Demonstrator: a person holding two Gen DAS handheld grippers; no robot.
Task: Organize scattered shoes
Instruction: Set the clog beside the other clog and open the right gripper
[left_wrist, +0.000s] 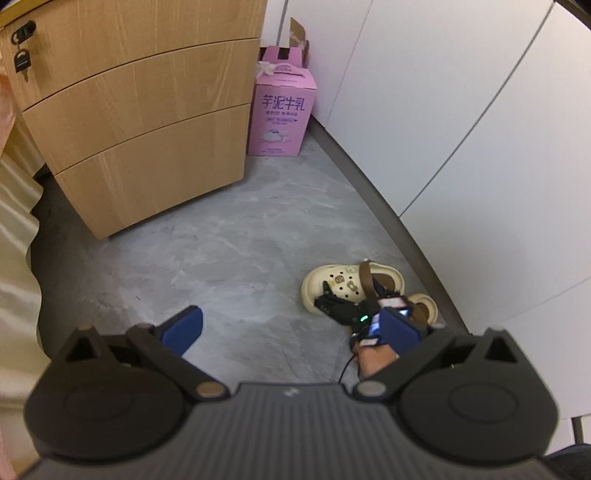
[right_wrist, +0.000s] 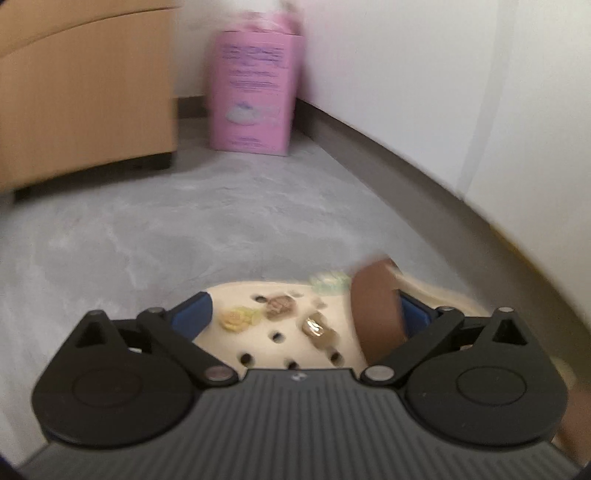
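Two cream clogs with brown straps lie on the grey floor beside the wall. The nearer clog (left_wrist: 317, 282) carries small charms on its toe, and the second clog (left_wrist: 426, 302) lies just behind it, partly hidden. My right gripper (left_wrist: 351, 293), held by a hand (left_wrist: 373, 358), reaches over the charm clog. In the blurred right wrist view that clog (right_wrist: 280, 332) fills the space between the blue pads (right_wrist: 195, 312) of my right gripper (right_wrist: 306, 306). One pad lies against its toe side and the other against its brown strap (right_wrist: 373, 314). My left gripper (left_wrist: 291, 321) hangs open and empty above bare floor.
A wooden drawer cabinet (left_wrist: 147, 129) with keys in its lock (left_wrist: 22, 61) stands at the left. A pink carton (left_wrist: 282, 110) sits in the corner beside it. The white wall (left_wrist: 461, 129) and its dark baseboard (left_wrist: 388, 206) run along the right, close to the clogs.
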